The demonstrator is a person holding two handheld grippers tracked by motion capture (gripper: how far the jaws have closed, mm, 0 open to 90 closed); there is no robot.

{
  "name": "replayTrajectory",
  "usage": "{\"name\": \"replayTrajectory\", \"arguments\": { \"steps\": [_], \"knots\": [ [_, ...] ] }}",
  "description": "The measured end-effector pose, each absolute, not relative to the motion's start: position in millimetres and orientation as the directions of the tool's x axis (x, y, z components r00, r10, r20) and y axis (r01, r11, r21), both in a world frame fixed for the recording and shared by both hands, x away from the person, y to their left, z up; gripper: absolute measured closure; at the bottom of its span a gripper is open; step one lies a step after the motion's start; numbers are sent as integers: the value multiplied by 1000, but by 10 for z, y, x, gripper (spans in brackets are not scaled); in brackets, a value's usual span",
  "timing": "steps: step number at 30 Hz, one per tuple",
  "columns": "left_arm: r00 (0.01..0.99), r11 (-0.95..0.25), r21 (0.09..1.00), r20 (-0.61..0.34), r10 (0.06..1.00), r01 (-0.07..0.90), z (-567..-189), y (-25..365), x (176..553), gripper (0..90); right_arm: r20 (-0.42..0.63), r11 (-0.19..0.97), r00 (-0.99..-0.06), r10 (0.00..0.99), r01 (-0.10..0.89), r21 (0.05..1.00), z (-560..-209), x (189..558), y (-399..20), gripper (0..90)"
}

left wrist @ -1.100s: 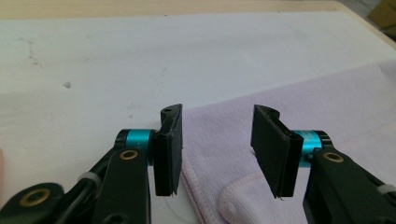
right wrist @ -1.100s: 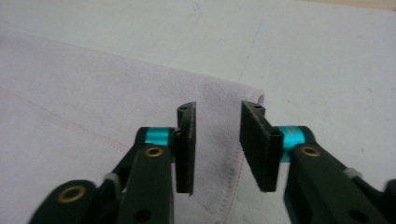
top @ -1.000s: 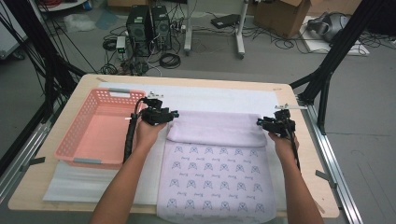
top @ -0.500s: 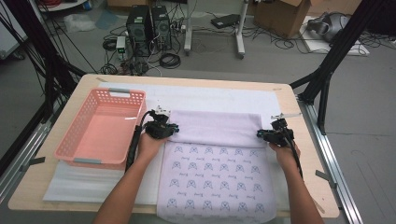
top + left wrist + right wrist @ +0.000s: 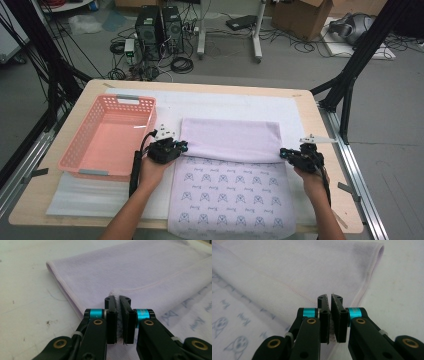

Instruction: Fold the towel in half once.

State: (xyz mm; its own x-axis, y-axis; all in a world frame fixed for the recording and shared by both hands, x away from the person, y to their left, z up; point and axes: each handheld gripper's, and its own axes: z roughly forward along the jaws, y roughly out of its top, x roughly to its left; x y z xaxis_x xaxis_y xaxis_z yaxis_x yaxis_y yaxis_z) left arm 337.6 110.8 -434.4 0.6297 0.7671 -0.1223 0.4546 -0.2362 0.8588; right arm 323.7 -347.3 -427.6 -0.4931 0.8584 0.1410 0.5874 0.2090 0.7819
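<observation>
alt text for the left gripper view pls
The left claw is shut on the hemmed edge of a lilac towel, which lies folded over on a white mat; the towel's printed side shows at right.

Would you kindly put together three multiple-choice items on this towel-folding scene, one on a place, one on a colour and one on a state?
1. Where does the basket stand?
A. to the left of the towel
B. on top of the towel
C. on the floor

2. What colour is the basket?
A. blue
B. pink
C. green

3. How do the left gripper and right gripper stand?
A. both wide open above the table
B. both shut on the towel's folded-over edge
C. both inside the basket

Answers:
1. A: in the high view it stands on the table beside the towel, on its left.
2. B: its walls and floor are pink.
3. B: each gripper view shows lilac cloth pinched between its jaws.
</observation>
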Motion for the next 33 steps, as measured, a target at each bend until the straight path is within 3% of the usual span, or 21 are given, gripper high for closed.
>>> {"name": "replayTrajectory", "arguments": {
  "steps": [12,33],
  "knots": [
    [657,-233,878,-115,745,417,-4402,1203,2813,843,129,204,-516,847,539,817,-4335,2564,-3484,852],
    [673,-199,899,-131,728,389,-4359,1302,2307,843,122,197,-519,846,518,833,-4293,2068,-3459,852]
  ]
}}
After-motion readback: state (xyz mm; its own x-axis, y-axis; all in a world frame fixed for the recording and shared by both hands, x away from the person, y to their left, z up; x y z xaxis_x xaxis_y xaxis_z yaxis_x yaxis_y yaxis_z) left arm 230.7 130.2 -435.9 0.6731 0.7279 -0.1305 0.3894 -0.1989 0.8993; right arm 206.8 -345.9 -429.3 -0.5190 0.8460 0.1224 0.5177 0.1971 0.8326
